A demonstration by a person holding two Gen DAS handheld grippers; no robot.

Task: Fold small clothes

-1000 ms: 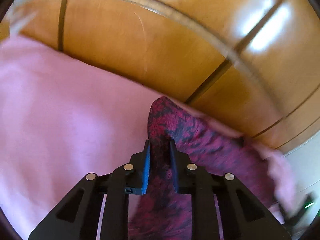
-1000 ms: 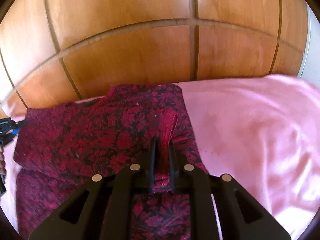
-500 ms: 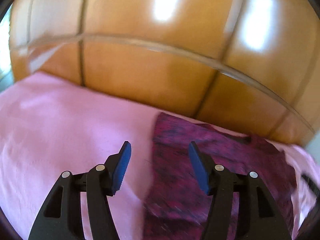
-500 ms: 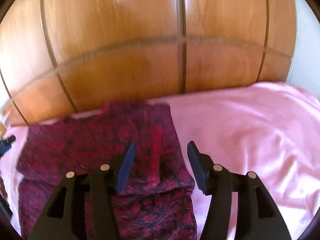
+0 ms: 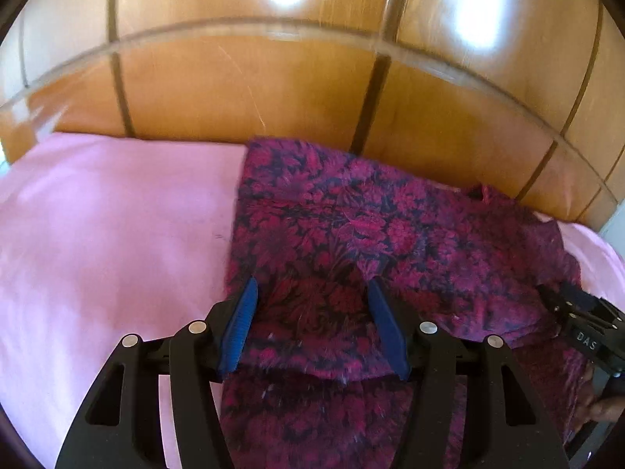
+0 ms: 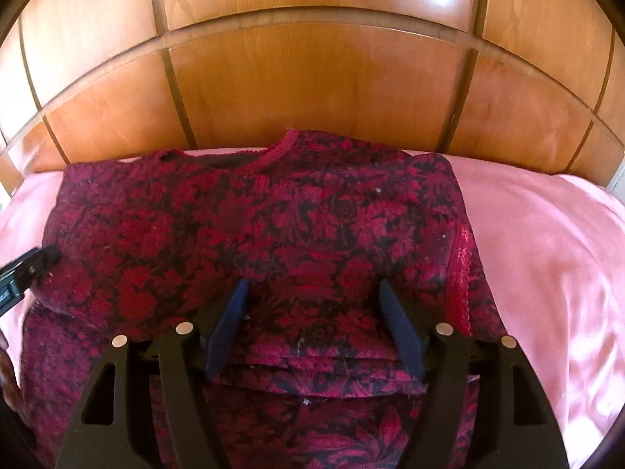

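**gripguy:** So, biggest thing first: the wooden headboard [image 6: 312, 78] fills the whole back of both my views, glossy brown panels with thin dark seams. Below it is the pink bedsheet [image 5: 109, 234], smooth on the left side and a bit rumpled out on the right.

**foldfan:** And the top itself, where's that sitting?

**gripguy:** Flat on the sheet, right up against the foot of the headboard. It's a dark red top [image 6: 254, 226] with a black flower print, neckline pointing at the wood. The upper part is doubled over the lower part, so there's a fold edge running across just in front of my right fingers, and a red trim strip runs down its right side.

**foldfan:** Are you holding it?

**gripguy:** Nope. My right gripper [image 6: 312, 285] has just been opening, the jaws are spread wide over the middle of the folded layer, cloth showing in the gap but the pads aren't pressing anything. My left gripper [image 5: 312, 283] is spread too, above the left part of the top near its edge, nothing pinched.

**foldfan:** Can each one see the other?

**gripguy:** Sort of. The left camera catches the right tool's black tip at the far right edge, with a bit of hand [image 5: 601, 414] under it. Too blurry there to say if it touches the cloth.
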